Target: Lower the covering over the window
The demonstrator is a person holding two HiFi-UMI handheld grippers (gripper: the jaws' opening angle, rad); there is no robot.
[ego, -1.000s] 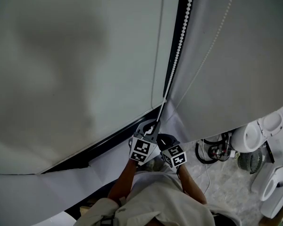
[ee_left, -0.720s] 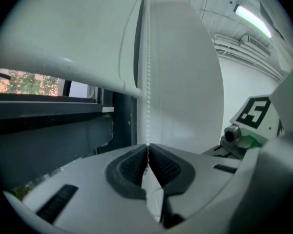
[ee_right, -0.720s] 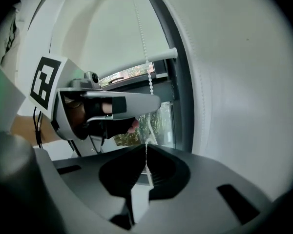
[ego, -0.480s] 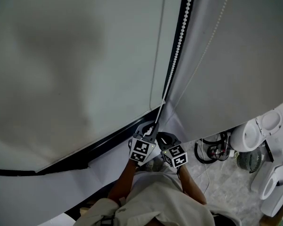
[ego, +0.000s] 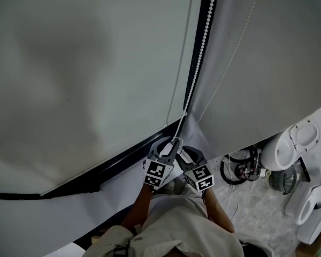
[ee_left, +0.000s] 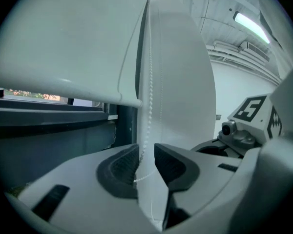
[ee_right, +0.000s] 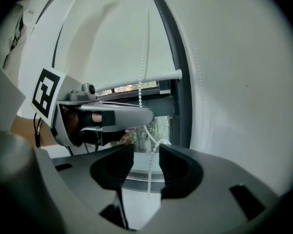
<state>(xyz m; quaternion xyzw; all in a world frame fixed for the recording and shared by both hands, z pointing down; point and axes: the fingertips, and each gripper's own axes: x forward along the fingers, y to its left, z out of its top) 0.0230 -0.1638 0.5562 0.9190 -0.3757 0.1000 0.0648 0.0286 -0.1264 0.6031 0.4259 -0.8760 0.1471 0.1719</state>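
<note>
Noted bead chain (ego: 203,52) hanging vertical beside blind (ego: 69,79), with bottom rail (ee_left: 88,94) level. Found left hand-held gripper (ee_left: 145,156) and right hand-held gripper (ee_right: 146,157) just opened, jaws apart, chain loose between each pair.

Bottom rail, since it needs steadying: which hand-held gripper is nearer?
Left: the left hand-held gripper is just below the bottom rail, right hand-held gripper farther back. Both just opened, bead chain between jaws.
</note>
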